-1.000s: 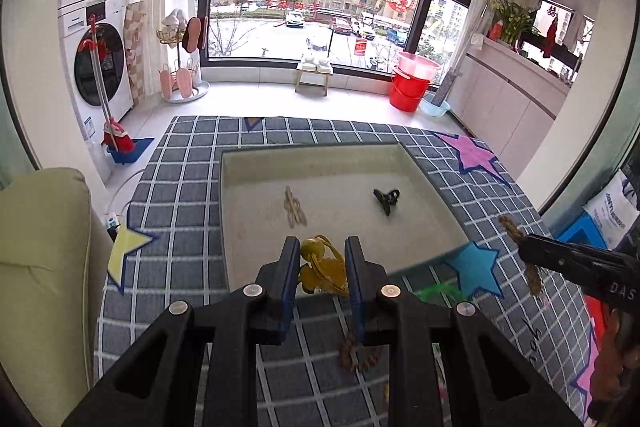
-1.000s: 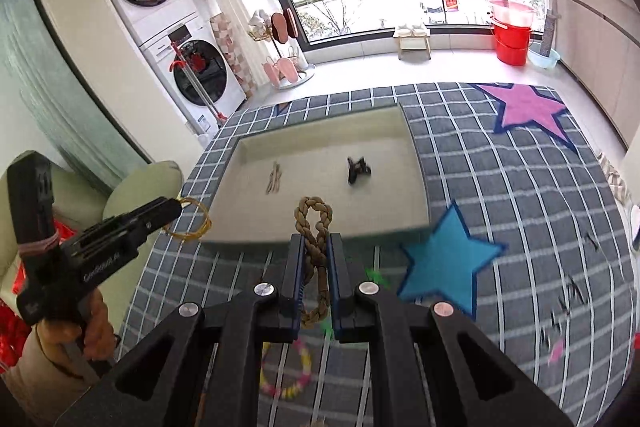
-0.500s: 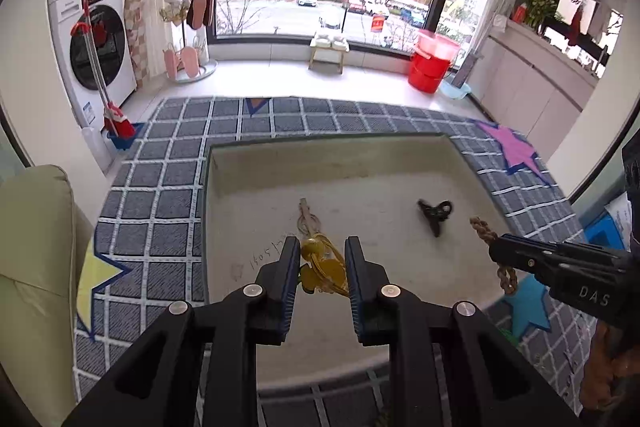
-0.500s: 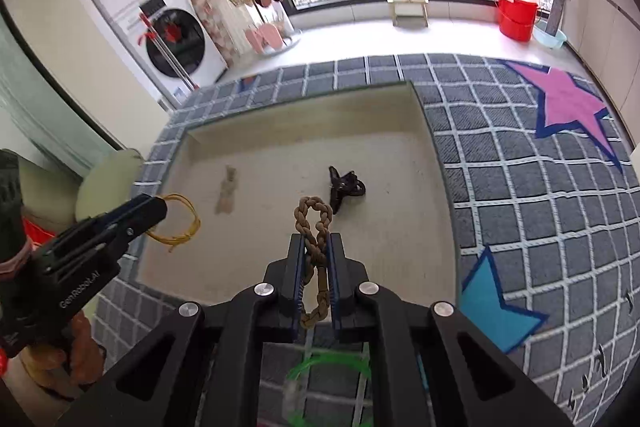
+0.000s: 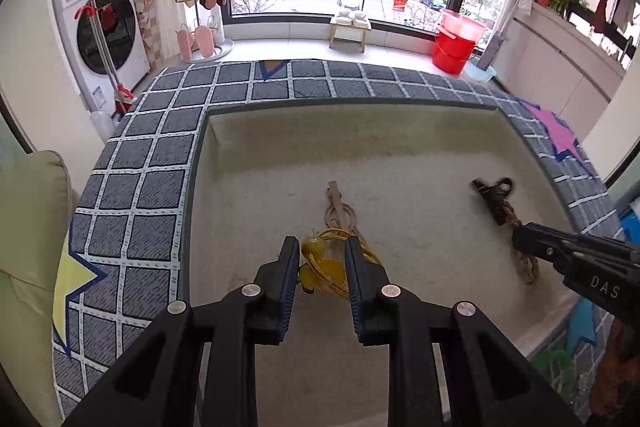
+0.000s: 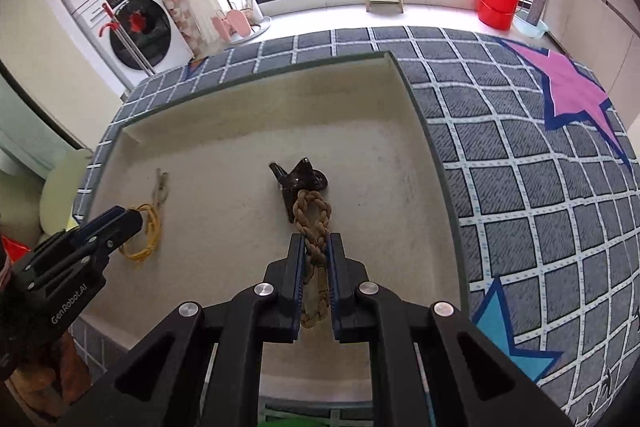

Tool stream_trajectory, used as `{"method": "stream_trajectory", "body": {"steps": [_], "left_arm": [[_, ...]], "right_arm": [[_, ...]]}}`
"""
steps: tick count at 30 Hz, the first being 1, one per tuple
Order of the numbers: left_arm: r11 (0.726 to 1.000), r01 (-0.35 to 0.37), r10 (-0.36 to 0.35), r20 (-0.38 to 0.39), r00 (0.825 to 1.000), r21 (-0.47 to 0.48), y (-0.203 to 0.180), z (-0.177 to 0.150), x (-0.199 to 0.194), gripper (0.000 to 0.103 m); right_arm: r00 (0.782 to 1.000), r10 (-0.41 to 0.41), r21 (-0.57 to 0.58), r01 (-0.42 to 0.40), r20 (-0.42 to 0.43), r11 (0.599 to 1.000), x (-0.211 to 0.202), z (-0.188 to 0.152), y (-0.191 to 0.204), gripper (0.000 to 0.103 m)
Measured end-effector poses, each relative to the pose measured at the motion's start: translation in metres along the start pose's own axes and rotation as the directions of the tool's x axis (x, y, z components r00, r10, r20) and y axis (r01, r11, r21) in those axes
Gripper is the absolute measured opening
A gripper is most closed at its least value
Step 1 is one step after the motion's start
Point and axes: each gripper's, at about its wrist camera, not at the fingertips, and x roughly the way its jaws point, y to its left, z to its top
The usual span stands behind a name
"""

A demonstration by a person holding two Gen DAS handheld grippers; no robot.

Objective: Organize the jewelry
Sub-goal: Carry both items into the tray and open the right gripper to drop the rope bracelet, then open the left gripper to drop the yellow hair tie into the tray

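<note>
My left gripper (image 5: 322,254) is shut on a yellow looped ornament with yellow beads (image 5: 320,265), held low over the beige tray (image 5: 400,163). Just beyond it a pale beige knotted piece (image 5: 338,207) lies on the tray floor. My right gripper (image 6: 316,247) is shut on a brown braided cord (image 6: 313,217), whose far end hangs against a black clip (image 6: 298,179) lying in the tray (image 6: 240,147). In the right wrist view the left gripper (image 6: 130,223) enters at the left with the yellow loop (image 6: 146,237). The right gripper (image 5: 520,235) shows at the left wrist view's right edge.
The tray sits on a grey checked mat (image 5: 136,187) with yellow, pink (image 6: 568,87) and blue (image 6: 500,327) stars. A pale cushion (image 5: 28,227) lies left of the mat. A green ring (image 6: 300,415) lies at the tray's near edge. A washing machine (image 5: 104,31) and red bucket (image 5: 456,47) stand on the floor beyond.
Both grippers have moved forward and down, from the tray's near edge to low over its floor. Each still grips its piece; the braided cord now reaches the black clip.
</note>
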Motion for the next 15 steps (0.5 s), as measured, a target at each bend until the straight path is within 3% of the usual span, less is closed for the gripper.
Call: {"method": "stream_trajectory", "body": {"steps": [5, 7, 8, 9, 10, 15], "left_arm": [[0.999, -0.033, 0.033, -0.009, 0.999, 0.030, -0.005, -0.004, 0.004, 0.037], [0.998, -0.044, 0.044, -0.010, 0.999, 0.035, -0.008, -0.004, 0.004, 0.037], [0.998, -0.044, 0.045, -0.011, 0.999, 0.037, -0.009, -0.004, 0.004, 0.038], [0.998, -0.044, 0.044, -0.011, 0.999, 0.037, -0.010, -0.004, 0.003, 0.038], [0.998, -0.045, 0.045, -0.009, 0.999, 0.038, -0.010, -0.003, 0.003, 0.038], [0.997, -0.062, 0.062, 0.001, 0.998, 0.050, -0.016, -0.002, -0.002, 0.038]], "right_arm": [[1.000, -0.009, -0.011, 0.009, 0.010, 1.000, 0.000, -0.002, 0.000, 0.014], [1.000, -0.004, -0.011, 0.004, 0.005, 1.000, 0.000, -0.001, 0.002, 0.021], [1.000, 0.006, -0.008, -0.006, 0.004, 1.000, -0.001, -0.001, 0.003, 0.033], [1.000, 0.008, -0.007, -0.008, 0.004, 1.000, -0.001, 0.000, 0.004, 0.052], [1.000, 0.002, -0.007, -0.002, 0.008, 1.000, -0.003, -0.001, 0.005, 0.056], [0.999, 0.024, -0.015, -0.023, 0.040, 1.000, -0.014, 0.002, 0.009, 0.056]]}}
